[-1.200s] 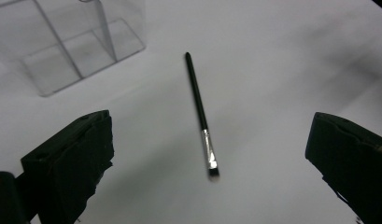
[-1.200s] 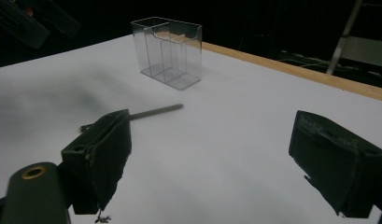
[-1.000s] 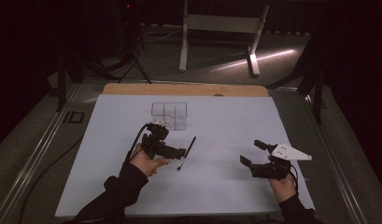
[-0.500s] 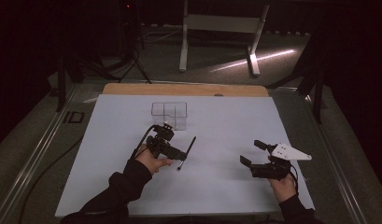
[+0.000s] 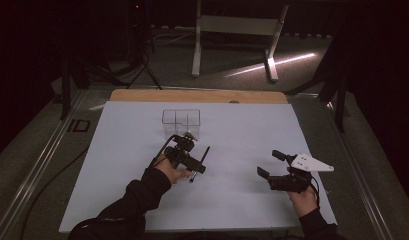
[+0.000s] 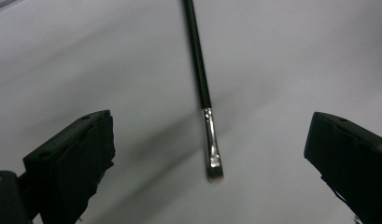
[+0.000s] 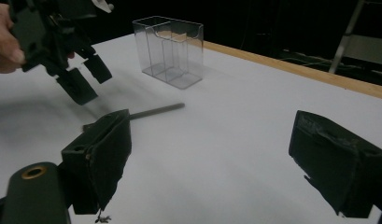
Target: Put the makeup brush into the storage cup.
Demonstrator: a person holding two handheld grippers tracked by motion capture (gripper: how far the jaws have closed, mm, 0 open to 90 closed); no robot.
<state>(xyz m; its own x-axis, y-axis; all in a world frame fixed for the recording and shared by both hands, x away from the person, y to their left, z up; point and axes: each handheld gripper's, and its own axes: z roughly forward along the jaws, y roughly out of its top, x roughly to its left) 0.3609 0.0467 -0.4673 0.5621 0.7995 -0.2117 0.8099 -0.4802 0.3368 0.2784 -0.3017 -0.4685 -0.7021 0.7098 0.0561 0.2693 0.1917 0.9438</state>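
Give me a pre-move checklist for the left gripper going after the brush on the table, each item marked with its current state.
1. Left gripper jaws open: ok, spread wide in the left gripper view.
2. Brush between the jaws: ok, it lies on the white table in the gap, untouched.
3. Jaws low enough to close on it: cannot tell.
4. Right gripper out of the way: ok, open, well off to the side.
5. Clear organizer upright and unobstructed: ok.

brush (image 6: 206, 95): 1 | clear organizer (image 5: 181, 123): 1 | hand-held gripper, left (image 5: 198, 169), right (image 5: 270, 164): 2
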